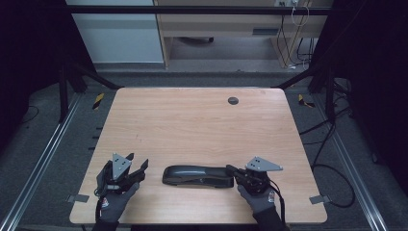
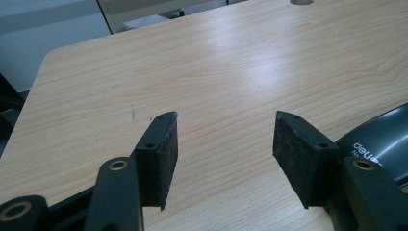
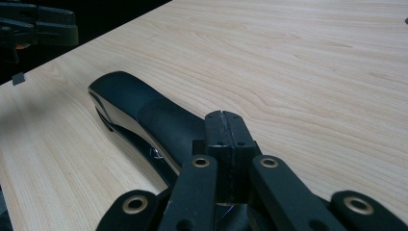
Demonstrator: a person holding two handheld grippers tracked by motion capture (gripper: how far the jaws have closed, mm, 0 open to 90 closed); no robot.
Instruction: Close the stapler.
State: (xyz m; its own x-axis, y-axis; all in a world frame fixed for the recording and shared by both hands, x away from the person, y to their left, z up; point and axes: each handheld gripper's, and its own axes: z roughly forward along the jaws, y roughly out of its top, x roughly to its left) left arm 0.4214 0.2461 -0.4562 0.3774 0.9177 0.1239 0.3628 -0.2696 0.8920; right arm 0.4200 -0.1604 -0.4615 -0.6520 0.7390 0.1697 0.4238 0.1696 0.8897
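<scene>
In the lower middle of the high view, a black stapler [image 1: 197, 176] lay on the table [image 1: 192, 120]. The left gripper [image 1: 137, 169] stood open with nothing between its pads; the right gripper [image 1: 231, 169] was fully closed, empty, at the stapler's right end.

Stapler [image 2: 380, 139]: in left gripper view cut by right edge, just curved end showing behind right jaw; white print on it breaks off after few letters, unreadable.

Stapler's near end in right gripper view hidden behind closed jaws; whether pads touch it cannot be told.

Left gripper [image 3: 36, 26] in right gripper view: dark, clipped at top-left corner.

Hole [image 2: 301, 1] near table's far edge: cut by top edge in left gripper view.

High view: forearms cut at bottom edge; near table edge partly covered by hands.
</scene>
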